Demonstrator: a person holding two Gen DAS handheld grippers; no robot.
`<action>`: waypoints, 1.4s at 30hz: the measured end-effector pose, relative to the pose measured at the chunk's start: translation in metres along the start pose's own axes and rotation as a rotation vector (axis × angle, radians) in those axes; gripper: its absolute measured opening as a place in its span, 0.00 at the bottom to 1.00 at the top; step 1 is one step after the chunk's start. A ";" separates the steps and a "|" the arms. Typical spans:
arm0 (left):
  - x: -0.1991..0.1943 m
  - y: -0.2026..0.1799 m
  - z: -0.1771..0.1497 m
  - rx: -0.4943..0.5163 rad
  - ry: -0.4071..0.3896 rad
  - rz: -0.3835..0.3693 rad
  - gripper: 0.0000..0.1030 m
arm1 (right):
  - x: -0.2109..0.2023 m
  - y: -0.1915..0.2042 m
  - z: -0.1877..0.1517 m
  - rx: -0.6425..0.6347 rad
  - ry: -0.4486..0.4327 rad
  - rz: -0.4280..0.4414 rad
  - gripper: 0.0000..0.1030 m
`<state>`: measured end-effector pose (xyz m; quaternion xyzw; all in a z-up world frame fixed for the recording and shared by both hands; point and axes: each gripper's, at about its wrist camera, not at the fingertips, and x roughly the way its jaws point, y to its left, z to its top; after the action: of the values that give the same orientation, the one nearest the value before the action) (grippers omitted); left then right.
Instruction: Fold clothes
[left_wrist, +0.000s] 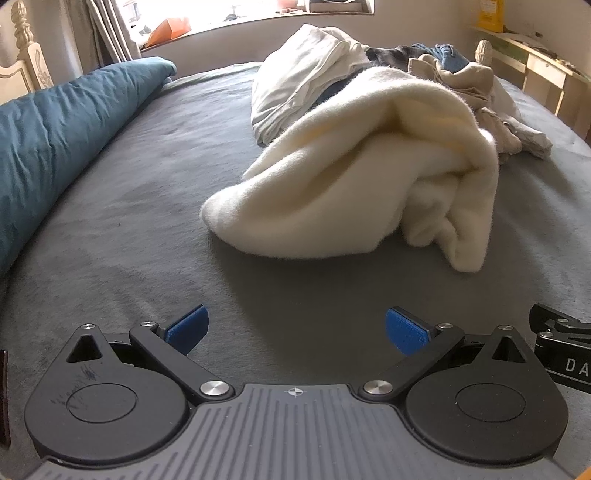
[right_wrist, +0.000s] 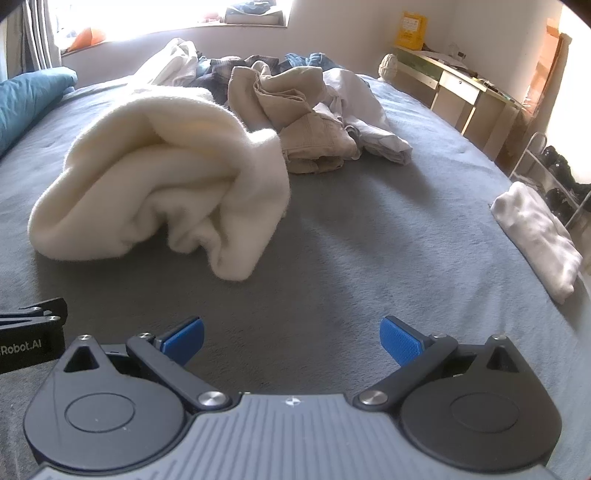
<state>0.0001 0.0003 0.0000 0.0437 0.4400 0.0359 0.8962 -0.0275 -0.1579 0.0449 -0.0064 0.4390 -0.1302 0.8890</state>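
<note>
A crumpled cream fleece garment (left_wrist: 354, 184) (right_wrist: 166, 177) lies bunched on the grey bed cover (left_wrist: 147, 192) (right_wrist: 369, 229), ahead of both grippers. Behind it sits a heap of unfolded clothes (left_wrist: 443, 74) (right_wrist: 295, 103): white, beige, plaid and blue pieces. My left gripper (left_wrist: 295, 330) stands open over bare cover, short of the fleece, with nothing between its blue pads. My right gripper (right_wrist: 291, 338) is likewise open and empty, with the fleece ahead to its left. Each gripper's body shows at the edge of the other's view.
A teal pillow (left_wrist: 55, 133) runs along the bed's left side. A folded white garment (right_wrist: 535, 236) lies at the bed's right edge. Beyond that edge stand a wooden desk (right_wrist: 461, 88) and a metal shoe rack (right_wrist: 554, 173). A window sill spans the back wall.
</note>
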 end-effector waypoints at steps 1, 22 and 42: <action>0.000 0.000 0.000 -0.002 0.001 -0.001 1.00 | 0.000 0.000 0.000 -0.001 -0.001 0.000 1.00; 0.001 0.003 0.001 -0.022 -0.002 -0.022 1.00 | -0.002 0.000 0.001 0.005 0.000 0.002 1.00; 0.004 0.005 0.001 -0.027 0.023 -0.027 1.00 | -0.002 0.001 0.000 0.009 0.004 0.005 1.00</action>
<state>0.0036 0.0060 -0.0016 0.0254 0.4502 0.0304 0.8921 -0.0279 -0.1571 0.0464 -0.0009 0.4402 -0.1301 0.8884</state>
